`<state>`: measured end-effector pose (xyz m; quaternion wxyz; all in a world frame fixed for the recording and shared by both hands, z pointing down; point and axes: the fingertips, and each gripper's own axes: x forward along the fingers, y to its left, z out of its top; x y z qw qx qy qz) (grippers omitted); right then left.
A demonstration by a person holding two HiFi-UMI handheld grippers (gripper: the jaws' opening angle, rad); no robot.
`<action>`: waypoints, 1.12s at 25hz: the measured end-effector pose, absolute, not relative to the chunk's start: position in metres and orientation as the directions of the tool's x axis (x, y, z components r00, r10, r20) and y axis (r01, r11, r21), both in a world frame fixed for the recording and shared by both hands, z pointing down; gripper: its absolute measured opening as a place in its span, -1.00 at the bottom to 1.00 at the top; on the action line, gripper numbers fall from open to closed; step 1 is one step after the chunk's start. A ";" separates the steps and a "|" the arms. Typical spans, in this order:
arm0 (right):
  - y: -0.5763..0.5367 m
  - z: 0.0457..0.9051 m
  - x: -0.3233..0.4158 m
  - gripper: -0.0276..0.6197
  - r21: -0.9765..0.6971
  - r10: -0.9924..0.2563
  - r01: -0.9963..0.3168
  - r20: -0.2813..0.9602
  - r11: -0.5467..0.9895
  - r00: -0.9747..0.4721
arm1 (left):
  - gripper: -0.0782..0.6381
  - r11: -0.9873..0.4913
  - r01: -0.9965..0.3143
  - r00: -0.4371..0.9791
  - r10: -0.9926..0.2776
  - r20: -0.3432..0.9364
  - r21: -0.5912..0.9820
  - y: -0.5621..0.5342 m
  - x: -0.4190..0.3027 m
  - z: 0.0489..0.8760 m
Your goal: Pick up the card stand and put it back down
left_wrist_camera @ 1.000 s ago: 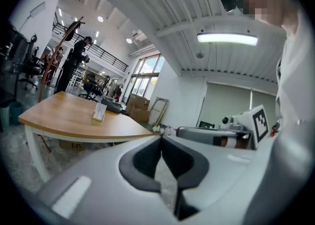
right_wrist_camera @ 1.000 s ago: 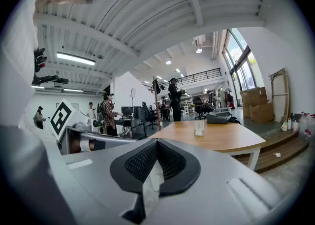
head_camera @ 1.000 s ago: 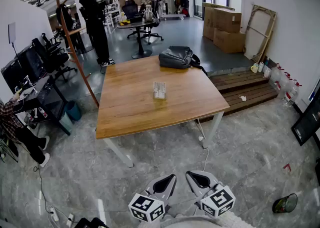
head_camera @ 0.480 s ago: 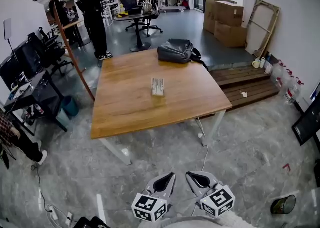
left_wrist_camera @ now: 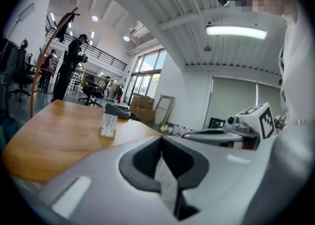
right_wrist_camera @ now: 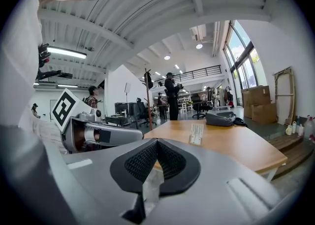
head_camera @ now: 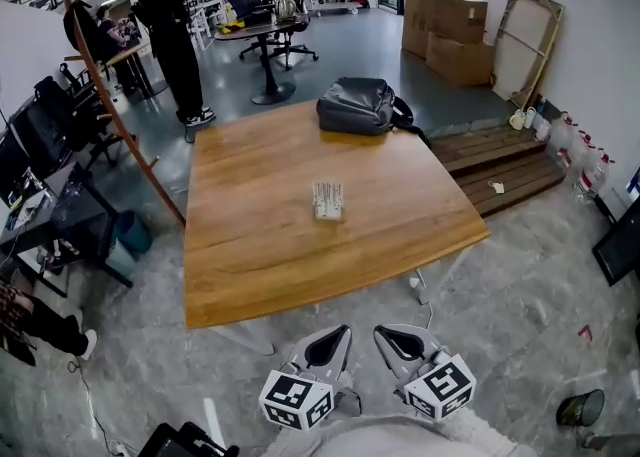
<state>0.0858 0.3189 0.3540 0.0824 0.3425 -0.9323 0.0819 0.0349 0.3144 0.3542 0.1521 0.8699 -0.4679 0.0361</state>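
Jaws closed, left gripper (head_camera: pixel 345 329) and right gripper (head_camera: pixel 379 331); one card stand (head_camera: pixel 327 199), one table (head_camera: pixel 250 255).

table (head_camera: pixel 260 235): wood grain is showing through a smooth top with a soft satin sheen
card stand (head_camera: pixel 327 199): is looking like pale matt card; its base is too small to tell
bag (head_camera: pixel 357 105): is reading as dark, leather-like, faintly shiny
floor (head_camera: pixel 520 285): grey marbled stone-look tiles are gleaming
left gripper (head_camera: pixel 340 333): matt grey plastic is framing black rubbery pads (left_wrist_camera: pixel 142 157)
right gripper (head_camera: pixel 385 333): matt grey plastic; its black padding is showing fine knurling
boxes (head_camera: pixel 445 30): brown cardboard is looking dull
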 end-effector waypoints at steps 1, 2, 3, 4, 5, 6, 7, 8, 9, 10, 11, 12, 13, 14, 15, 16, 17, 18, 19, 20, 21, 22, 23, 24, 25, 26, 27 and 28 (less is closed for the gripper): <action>0.303 0.351 0.079 -0.92 -0.094 -0.632 -0.657 0.203 0.748 -0.748 | -0.76 -0.524 -0.822 0.565 -0.800 0.202 0.222 0.298 0.028 0.351; 0.287 0.349 0.071 -0.92 -0.093 -0.635 -0.660 0.200 0.746 -0.746 | -0.76 -0.530 -0.819 0.570 -0.796 0.203 0.219 0.281 0.020 0.350; 0.272 0.350 0.063 -0.92 -0.093 -0.636 -0.660 0.201 0.745 -0.745 | -0.76 -0.534 -0.815 0.575 -0.792 0.205 0.224 0.266 0.014 0.351; 0.259 0.351 0.055 -0.92 -0.093 -0.633 -0.659 0.206 0.746 -0.746 | -0.76 -0.535 -0.811 0.580 -0.787 0.210 0.235 0.253 0.009 0.354; 0.249 0.353 0.049 -0.92 -0.096 -0.630 -0.658 0.213 0.747 -0.747 | -0.76 -0.535 -0.808 0.585 -0.782 0.215 0.248 0.242 0.004 0.357; 0.240 0.355 0.043 -0.92 -0.100 -0.629 -0.659 0.221 0.746 -0.745 | -0.76 -0.535 -0.805 0.588 -0.778 0.222 0.258 0.233 0.001 0.360; 0.232 0.357 0.039 -0.92 -0.106 -0.629 -0.661 0.227 0.743 -0.743 | -0.76 -0.535 -0.803 0.591 -0.774 0.229 0.264 0.224 -0.003 0.363; 0.224 0.358 0.035 -0.92 -0.112 -0.631 -0.664 0.229 0.739 -0.741 | -0.76 -0.535 -0.801 0.593 -0.770 0.235 0.268 0.216 -0.006 0.366; 0.216 0.359 0.033 -0.92 -0.118 -0.633 -0.667 0.230 0.736 -0.739 | -0.76 -0.535 -0.800 0.595 -0.767 0.241 0.273 0.209 -0.009 0.369; 0.209 0.360 0.031 -0.92 -0.125 -0.635 -0.669 0.230 0.733 -0.738 | -0.76 -0.534 -0.798 0.597 -0.764 0.247 0.279 0.201 -0.011 0.371; 0.201 0.361 0.031 -0.92 -0.135 -0.636 -0.672 0.230 0.729 -0.736 | -0.76 -0.532 -0.797 0.598 -0.760 0.255 0.285 0.195 -0.013 0.374; 0.194 0.362 0.031 -0.92 -0.146 -0.638 -0.673 0.228 0.725 -0.736 | -0.76 -0.531 -0.797 0.599 -0.756 0.263 0.288 0.188 -0.014 0.377; 0.187 0.363 0.030 -0.92 -0.158 -0.638 -0.674 0.225 0.722 -0.736 | -0.76 -0.531 -0.796 0.600 -0.752 0.272 0.290 0.182 -0.016 0.380; 0.180 0.364 0.029 -0.92 -0.170 -0.638 -0.673 0.221 0.720 -0.738 | -0.76 -0.531 -0.796 0.602 -0.749 0.279 0.291 0.176 -0.018 0.382; 0.173 0.363 0.028 -0.92 -0.178 -0.637 -0.672 0.216 0.719 -0.739 | -0.76 -0.531 -0.796 0.602 -0.747 0.282 0.292 0.170 -0.020 0.382; 0.165 0.363 0.027 -0.92 -0.180 -0.638 -0.672 0.213 0.718 -0.740 | -0.76 -0.528 -0.797 0.600 -0.748 0.284 0.291 0.163 -0.022 0.382; 0.157 0.363 0.027 -0.92 -0.178 -0.640 -0.673 0.212 0.718 -0.739 | -0.76 -0.524 -0.801 0.595 -0.752 0.284 0.290 0.156 -0.024 0.382; 0.148 0.364 0.026 -0.92 -0.175 -0.640 -0.673 0.215 0.718 -0.738 | -0.76 -0.518 -0.804 0.590 -0.756 0.283 0.290 0.148 -0.026 0.383; 0.138 0.366 0.026 -0.92 -0.174 -0.638 -0.673 0.219 0.719 -0.738 | -0.76 -0.513 -0.807 0.585 -0.760 0.283 0.292 0.140 -0.028 0.384; 0.128 0.368 0.026 -0.92 -0.174 -0.635 -0.671 0.224 0.721 -0.740 | -0.76 -0.509 -0.809 0.582 -0.763 0.281 0.294 0.131 -0.028 0.385; 0.118 0.371 0.026 -0.92 -0.172 -0.630 -0.668 0.230 0.724 -0.742 | -0.76 -0.507 -0.810 0.581 -0.764 0.281 0.296 0.122 -0.028 0.387; 0.108 0.374 0.025 -0.92 -0.168 -0.624 -0.663 0.235 0.729 -0.746 | -0.76 -0.505 -0.810 0.580 -0.764 0.282 0.297 0.114 -0.028 0.388; 0.100 0.375 0.023 -0.92 -0.166 -0.617 -0.657 0.238 0.735 -0.750 | -0.76 -0.502 -0.811 0.579 -0.764 0.285 0.299 0.107 -0.029 0.390; 0.092 0.376 0.021 -0.92 -0.164 -0.609 -0.650 0.239 0.742 -0.756 | -0.76 -0.499 -0.812 0.577 -0.766 0.286 0.303 0.100 -0.030 0.390; 0.084 0.375 0.020 -0.92 -0.162 -0.602 -0.642 0.239 0.749 -0.762 | -0.76 -0.495 -0.813 0.574 -0.769 0.281 0.307 0.092 -0.031 0.389; 0.075 0.373 0.019 -0.92 -0.159 -0.594 -0.634 0.238 0.757 -0.768 | -0.76 -0.492 -0.813 0.572 -0.773 0.273 0.310 0.082 -0.031 0.386; 0.065 0.372 0.019 -0.92 -0.156 -0.587 -0.627 0.238 0.763 -0.774 | -0.76 -0.491 -0.813 0.571 -0.777 0.264 0.313 0.072 -0.031 0.384; 0.056 0.371 0.019 -0.92 -0.156 -0.580 -0.621 0.239 0.768 -0.778 | -0.76 -0.490 -0.812 0.571 -0.779 0.258 0.316 0.062 -0.030 0.383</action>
